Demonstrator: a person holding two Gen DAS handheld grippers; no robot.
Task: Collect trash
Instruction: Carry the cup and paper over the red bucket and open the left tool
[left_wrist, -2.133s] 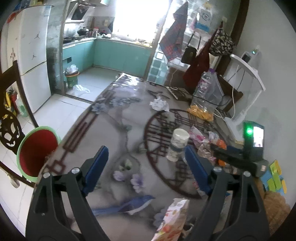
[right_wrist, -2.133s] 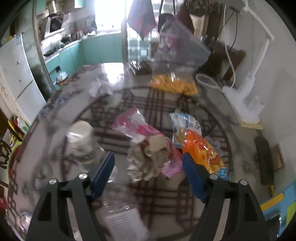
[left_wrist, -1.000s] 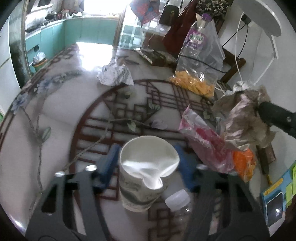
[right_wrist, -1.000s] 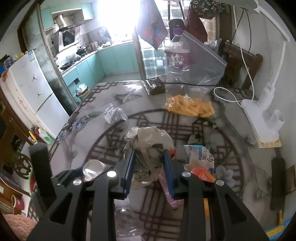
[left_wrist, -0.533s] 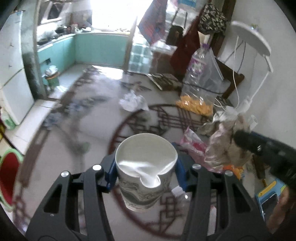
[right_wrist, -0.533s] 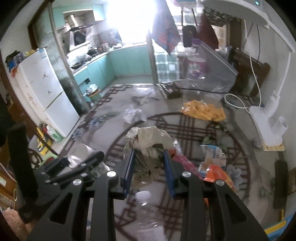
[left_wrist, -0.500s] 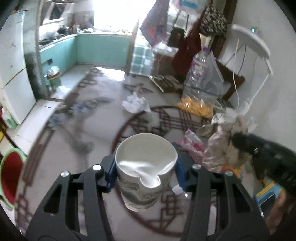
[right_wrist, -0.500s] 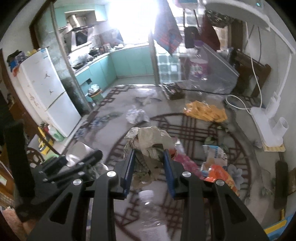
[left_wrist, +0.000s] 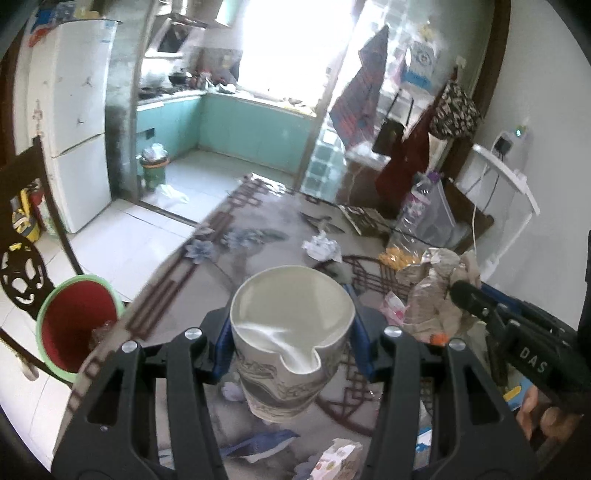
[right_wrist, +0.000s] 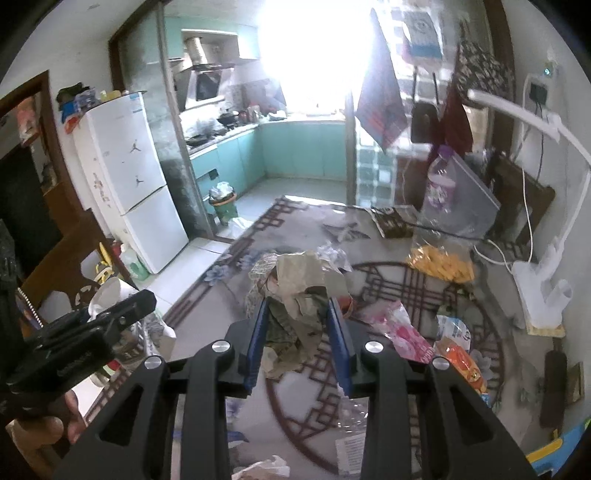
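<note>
Left wrist view: your left gripper (left_wrist: 291, 345) has its jaws clamped on a dented paper cup (left_wrist: 291, 332), held above the table (left_wrist: 236, 254); the red bin (left_wrist: 74, 328) sits on the floor off the table's left edge. Right wrist view: your right gripper (right_wrist: 299, 341) has narrow jaws pinching a crumpled paper wad (right_wrist: 299, 291), above wrappers (right_wrist: 399, 332) lying on the table.
</note>
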